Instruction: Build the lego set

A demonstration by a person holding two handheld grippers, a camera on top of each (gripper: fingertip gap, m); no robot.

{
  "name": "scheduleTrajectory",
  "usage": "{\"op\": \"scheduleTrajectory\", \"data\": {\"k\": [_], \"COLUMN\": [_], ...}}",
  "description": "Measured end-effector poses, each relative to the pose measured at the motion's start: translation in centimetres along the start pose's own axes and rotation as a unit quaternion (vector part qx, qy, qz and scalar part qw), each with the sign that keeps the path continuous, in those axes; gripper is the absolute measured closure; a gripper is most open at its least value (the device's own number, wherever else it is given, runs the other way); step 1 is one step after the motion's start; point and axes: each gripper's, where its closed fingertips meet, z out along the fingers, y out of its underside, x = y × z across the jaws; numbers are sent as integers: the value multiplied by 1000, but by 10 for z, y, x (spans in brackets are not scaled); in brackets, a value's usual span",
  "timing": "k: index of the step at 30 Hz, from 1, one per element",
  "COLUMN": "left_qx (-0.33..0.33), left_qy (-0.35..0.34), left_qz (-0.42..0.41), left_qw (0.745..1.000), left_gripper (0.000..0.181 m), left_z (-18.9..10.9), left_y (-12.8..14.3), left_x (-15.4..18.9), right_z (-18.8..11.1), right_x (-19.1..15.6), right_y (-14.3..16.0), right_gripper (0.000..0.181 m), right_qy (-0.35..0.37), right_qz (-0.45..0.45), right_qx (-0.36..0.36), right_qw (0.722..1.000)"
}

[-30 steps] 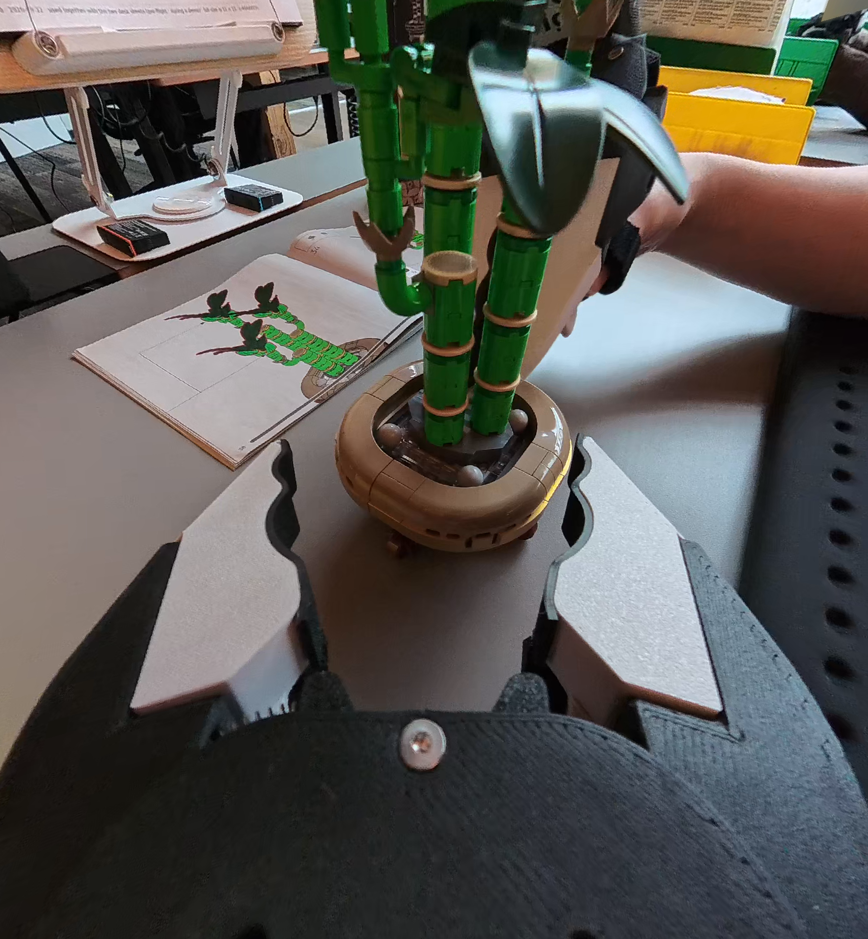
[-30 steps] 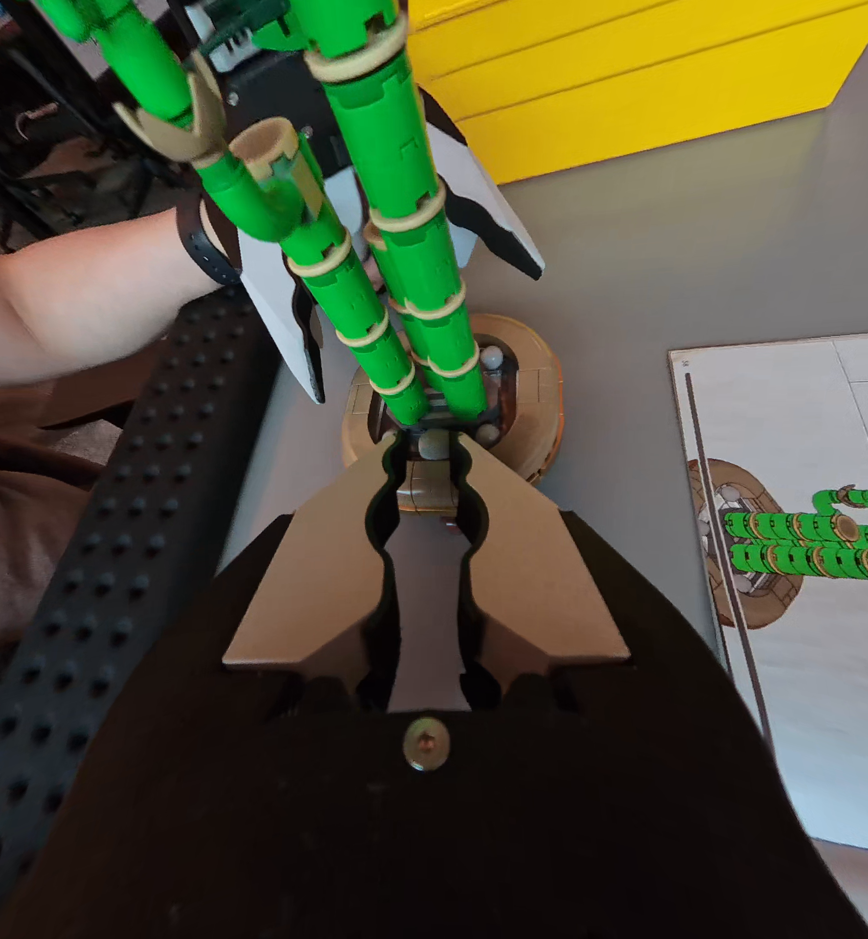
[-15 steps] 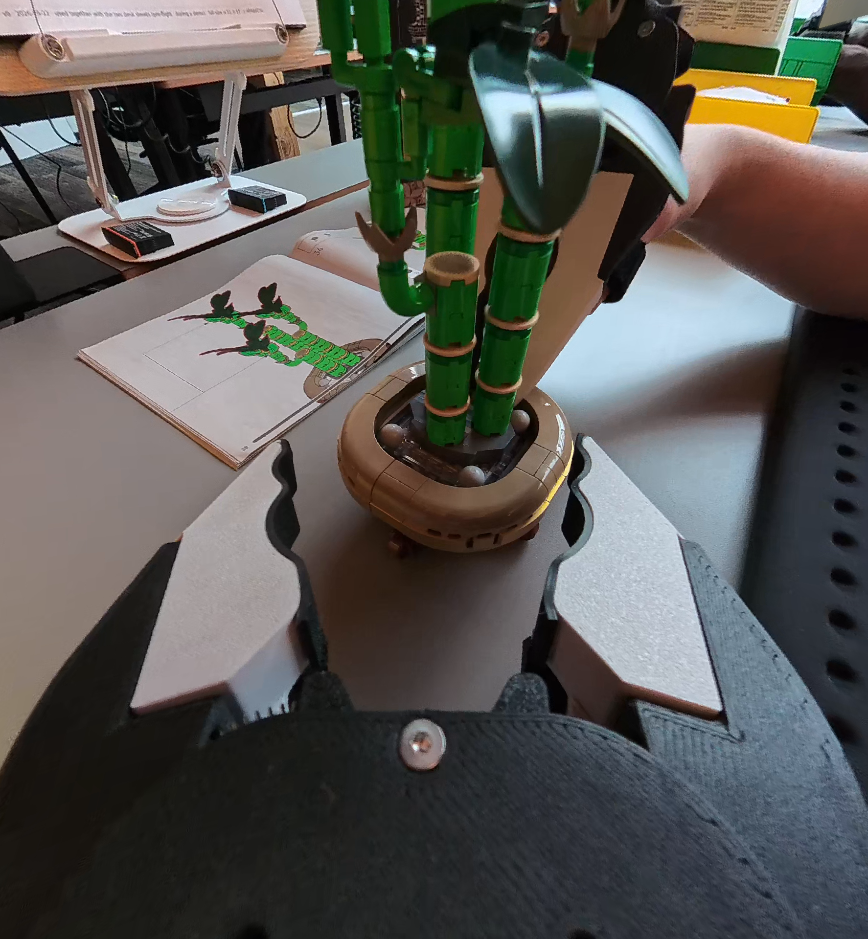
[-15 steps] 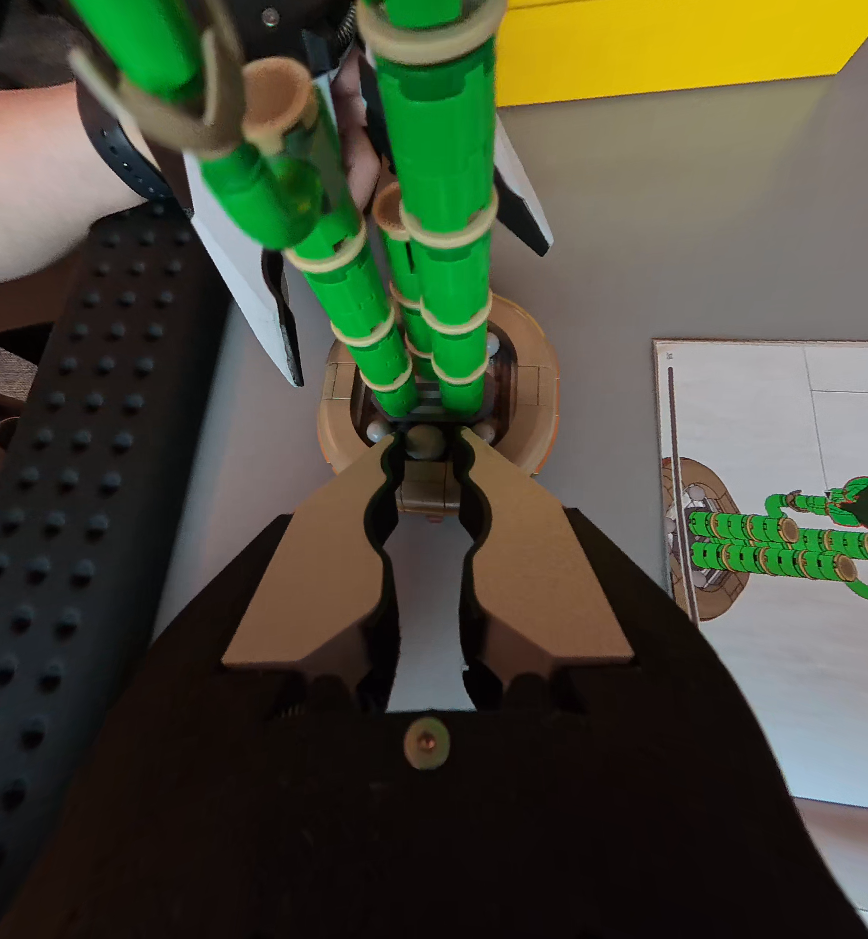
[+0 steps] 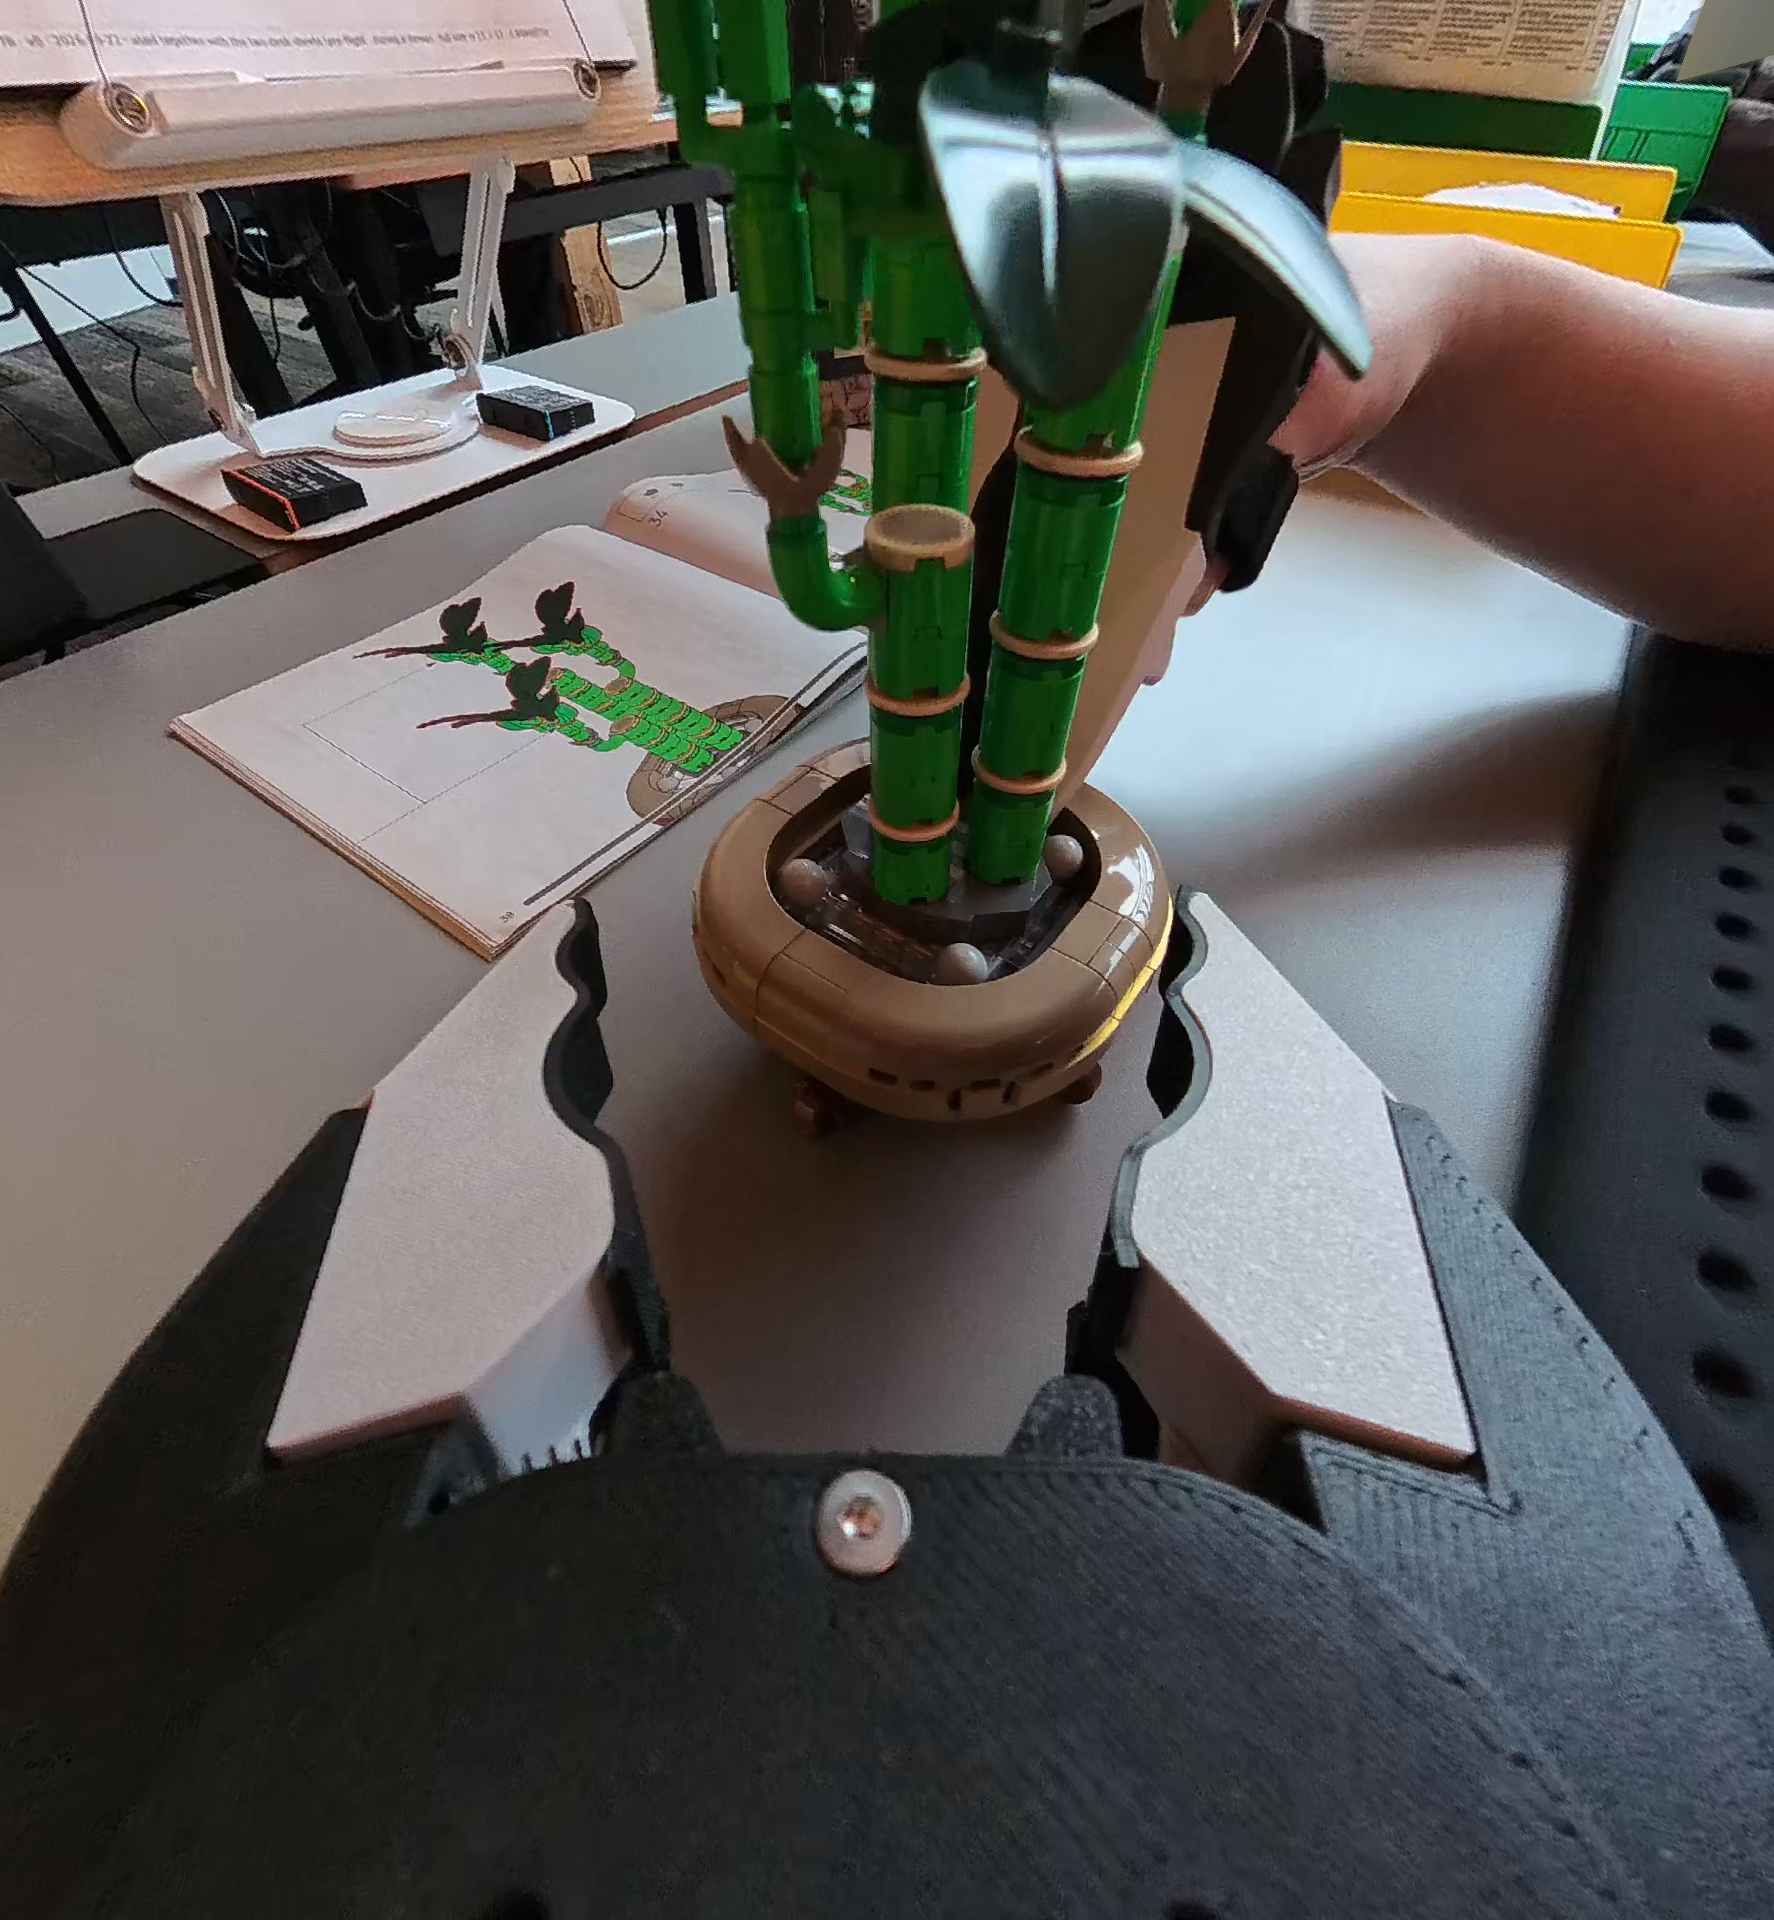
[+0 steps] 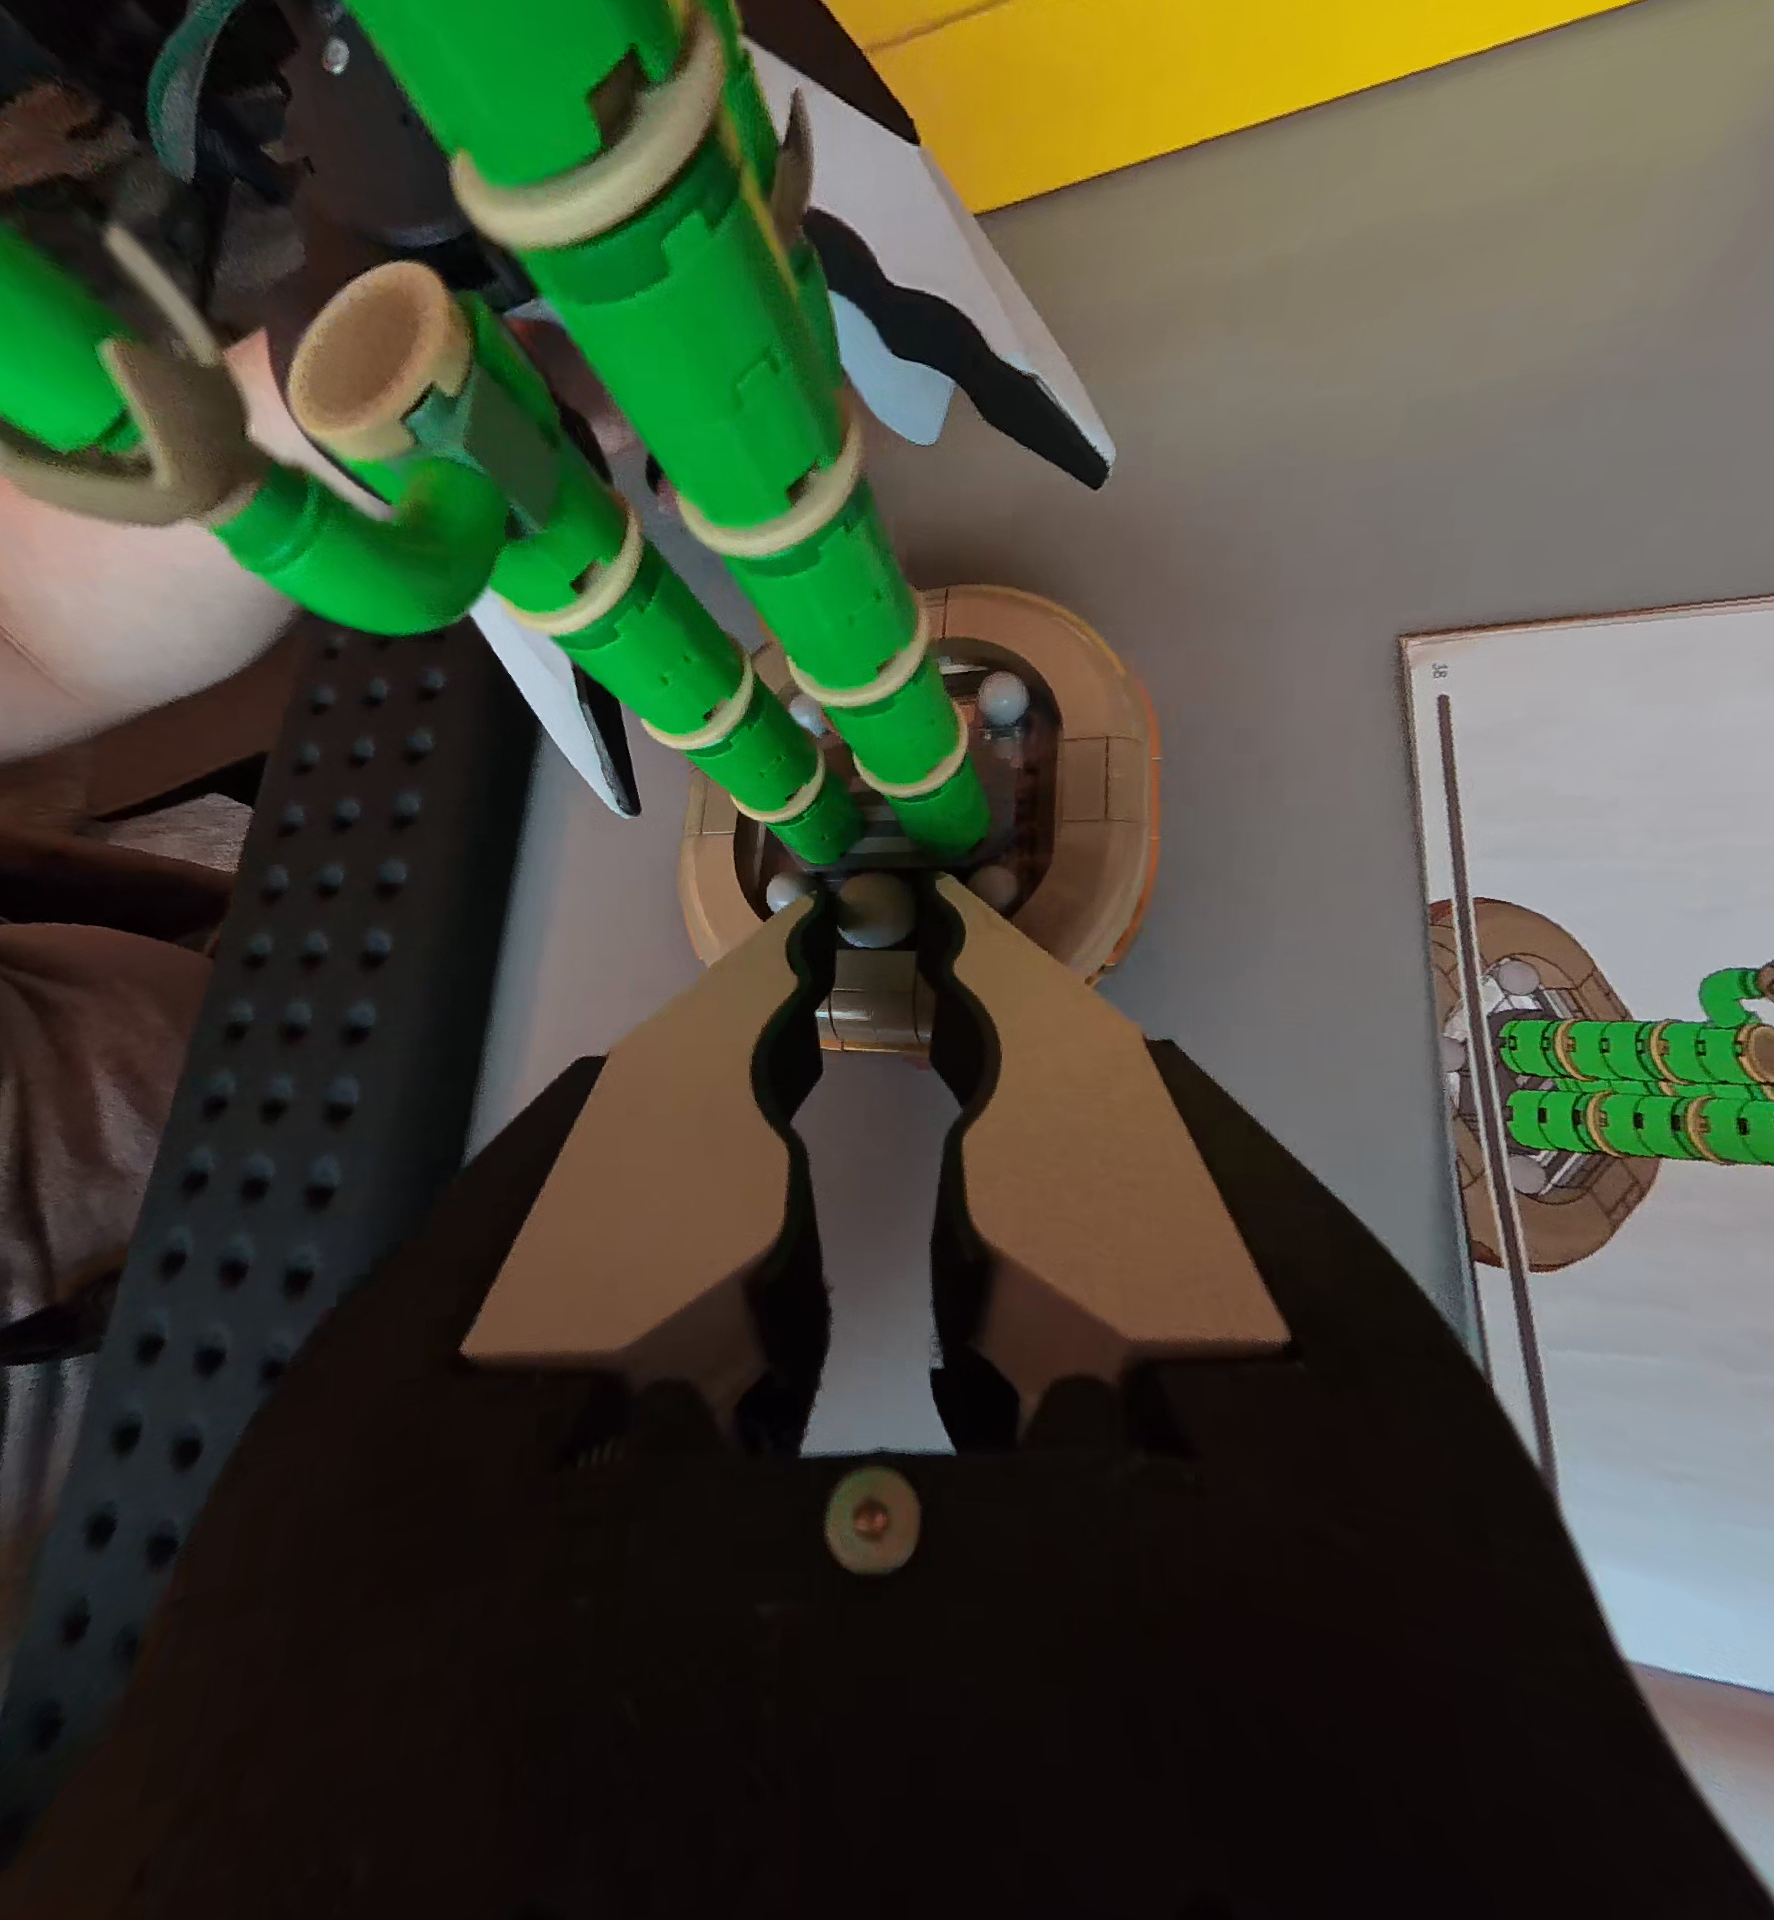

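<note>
Left wrist view is showing the left gripper (image 5: 878, 997) standing wide open at the lower centre of the frame, gripping nothing, its fingertips sitting either side of the tan pot (image 5: 930, 971); whether they are touching it is unclear. The pot is resting on the grey surface (image 5: 187, 987) at centre frame, with green stalks (image 5: 919, 665) rising upright out of it and dark leaves (image 5: 1059, 229) hanging near the top. A booklet (image 5: 509, 727) is lying open at centre left, just beside the pot.

In the right wrist view, the right gripper (image 6: 875, 902) is looking down on the pot (image 6: 1096, 790) from above, its jaws narrowed around a grey ball (image 6: 872, 909) at the pot's near rim; whether they are actually pinching it I cannot tell. The stalks (image 6: 810, 582) are leaning toward the upper left of the frame. A yellow bin (image 6: 1174, 73) is filling the top right, and the booklet (image 6: 1641, 1351) is lying at the right edge.
</note>
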Motion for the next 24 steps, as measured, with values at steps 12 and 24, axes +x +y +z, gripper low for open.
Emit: {"op": "scheduleTrajectory", "data": {"k": [12, 24], "left_qx": [-25, -54], "left_qy": [8, 14], "left_qz": [15, 45], "left_qw": [1000, 997], "left_gripper": [77, 83], "left_z": [5, 11], "left_y": [6, 14], "left_x": [5, 11], "right_z": [3, -1], "right_x": [-4, -11], "right_y": [-1, -9], "right_gripper": [167, 181], "right_qy": [-24, -90], "right_qz": [14, 33], "right_qx": [-27, -2], "right_qw": [999, 995]}}
